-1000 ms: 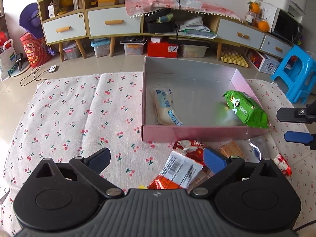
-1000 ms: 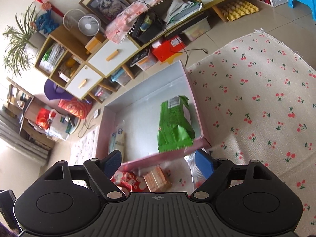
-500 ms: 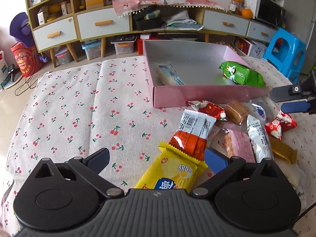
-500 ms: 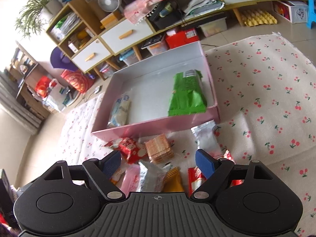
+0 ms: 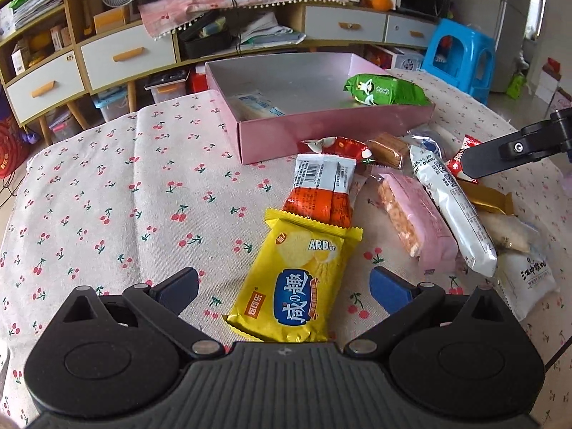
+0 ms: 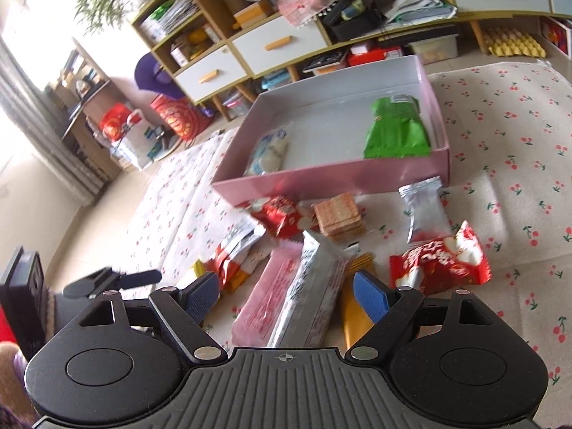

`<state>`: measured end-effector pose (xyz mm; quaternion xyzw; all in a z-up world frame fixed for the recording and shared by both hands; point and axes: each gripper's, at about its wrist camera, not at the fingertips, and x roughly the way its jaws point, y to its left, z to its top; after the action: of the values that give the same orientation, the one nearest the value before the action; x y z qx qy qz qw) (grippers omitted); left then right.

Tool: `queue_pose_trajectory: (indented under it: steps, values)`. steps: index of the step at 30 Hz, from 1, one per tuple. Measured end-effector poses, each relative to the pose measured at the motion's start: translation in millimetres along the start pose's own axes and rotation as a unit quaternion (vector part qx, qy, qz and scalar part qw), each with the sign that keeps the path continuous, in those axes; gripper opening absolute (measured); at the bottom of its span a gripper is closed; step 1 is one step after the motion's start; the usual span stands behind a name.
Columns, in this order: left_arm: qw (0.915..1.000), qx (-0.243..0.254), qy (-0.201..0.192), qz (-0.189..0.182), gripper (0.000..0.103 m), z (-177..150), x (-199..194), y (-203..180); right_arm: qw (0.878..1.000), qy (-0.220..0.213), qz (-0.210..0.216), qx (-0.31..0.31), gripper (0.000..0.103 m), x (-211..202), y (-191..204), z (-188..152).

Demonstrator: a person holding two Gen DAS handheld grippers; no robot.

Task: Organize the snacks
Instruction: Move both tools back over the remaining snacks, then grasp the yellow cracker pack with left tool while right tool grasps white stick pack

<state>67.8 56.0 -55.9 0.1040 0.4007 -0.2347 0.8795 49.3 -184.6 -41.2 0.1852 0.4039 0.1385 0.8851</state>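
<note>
Yellow chip packet (image 5: 294,279) lies between the open left tool's (image 5: 284,286) fingers.

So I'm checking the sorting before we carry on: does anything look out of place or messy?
Yes. Only the green packet and a pale packet lie inside the pink box. The rest sit in an overlapping heap on the cloth in front of it, like the yellow chips packet.

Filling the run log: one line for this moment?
left hand-held gripper open over yellow pack | right hand-held gripper open | box: two packs in
</note>
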Motion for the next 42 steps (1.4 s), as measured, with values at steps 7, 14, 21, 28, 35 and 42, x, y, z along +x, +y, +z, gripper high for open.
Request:
queue_pose_trajectory:
  steps: [7,14,21,28,35,42]
  values:
    - [0.9998,0.009,0.018,-0.010,0.098,-3.7,6.1,0.3,0.999,0.031,0.014,-0.006,0.084,9.6,5.6,-9.5]
    - [0.9996,0.005,0.025,-0.010,0.090,-3.6,6.0,2.5,0.998,0.049,0.023,0.028,0.084,14.1,0.8,-13.3]
    - [0.9997,-0.003,0.024,-0.009,0.078,-1.3,5.9,3.4,0.999,0.050,0.007,0.009,0.082,13.7,7.8,-15.4]
    - [0.9996,-0.011,0.023,-0.009,0.056,2.9,3.1,3.5,0.998,0.050,-0.030,-0.015,0.060,13.4,14.6,-17.8]
    - [0.9994,-0.023,0.027,0.000,0.053,5.0,3.1,2.0,0.995,0.054,-0.068,-0.055,0.046,17.7,26.5,-20.4]
    - [0.9975,-0.057,0.043,0.003,0.052,8.9,-0.1,3.9,0.995,0.066,-0.066,-0.032,0.035,16.5,21.7,-16.0]
